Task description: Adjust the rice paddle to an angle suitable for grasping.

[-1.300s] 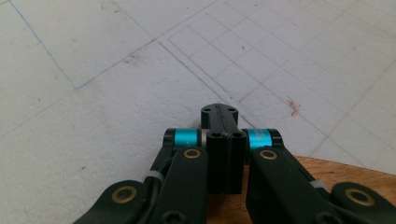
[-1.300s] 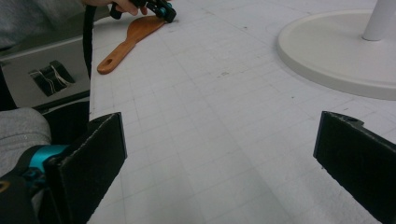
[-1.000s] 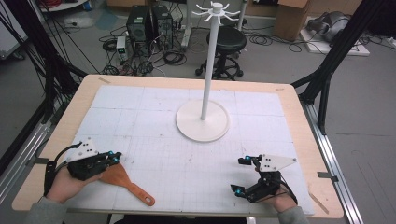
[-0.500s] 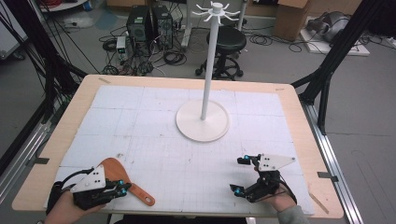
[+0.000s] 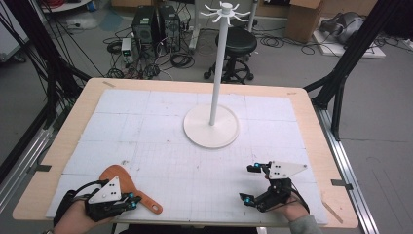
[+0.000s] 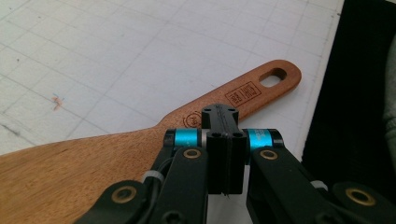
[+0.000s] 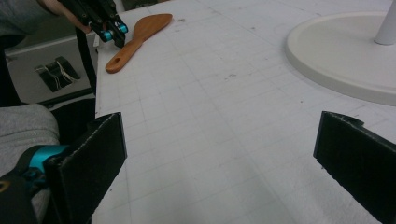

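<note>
Left gripper [image 6: 223, 140] jaws are sitting fully closed, nothing between them, hovering over the neck of the wooden spatula [image 6: 116, 149]. Spatula is lying flat at lower left of the worktop [image 5: 311, 122] in the high view. Right gripper [image 7: 219, 154] jaws are standing wide open, empty, lower right.

Black two-jaw grippers in the person's hands
Left gripper [image 5: 130, 198] and right gripper [image 5: 248, 184] carry cyan collars, brass pivot screws, grey three-cornered plates with dark dots; grey sleeve [image 5: 308, 225] at the right wrist
</note>
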The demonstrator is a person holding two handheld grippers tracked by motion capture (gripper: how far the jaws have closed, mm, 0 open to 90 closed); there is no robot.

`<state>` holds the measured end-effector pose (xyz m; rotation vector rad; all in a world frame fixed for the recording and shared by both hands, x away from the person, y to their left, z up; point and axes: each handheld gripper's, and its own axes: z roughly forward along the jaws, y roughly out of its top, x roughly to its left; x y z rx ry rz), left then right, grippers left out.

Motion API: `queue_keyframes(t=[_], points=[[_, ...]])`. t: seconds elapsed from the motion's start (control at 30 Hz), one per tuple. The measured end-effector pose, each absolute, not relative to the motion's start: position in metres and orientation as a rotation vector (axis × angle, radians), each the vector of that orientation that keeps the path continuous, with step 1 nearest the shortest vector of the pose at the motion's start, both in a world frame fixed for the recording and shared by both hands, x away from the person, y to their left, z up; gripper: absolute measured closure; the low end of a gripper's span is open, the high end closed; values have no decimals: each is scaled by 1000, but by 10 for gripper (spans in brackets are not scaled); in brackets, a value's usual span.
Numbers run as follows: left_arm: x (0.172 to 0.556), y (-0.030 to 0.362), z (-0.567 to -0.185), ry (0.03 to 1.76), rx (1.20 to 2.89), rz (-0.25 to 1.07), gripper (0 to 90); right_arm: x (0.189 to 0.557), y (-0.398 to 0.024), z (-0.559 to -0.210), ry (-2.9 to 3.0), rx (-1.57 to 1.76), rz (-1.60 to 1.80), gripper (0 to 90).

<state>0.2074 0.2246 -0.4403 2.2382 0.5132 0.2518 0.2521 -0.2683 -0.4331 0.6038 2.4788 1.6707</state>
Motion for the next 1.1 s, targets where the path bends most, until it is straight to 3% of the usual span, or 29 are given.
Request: queue_keyframes(t=[1.1], points=[[269, 185, -438, 600, 2301, 393, 897, 251, -267, -437, 2525, 593, 1629, 11]])
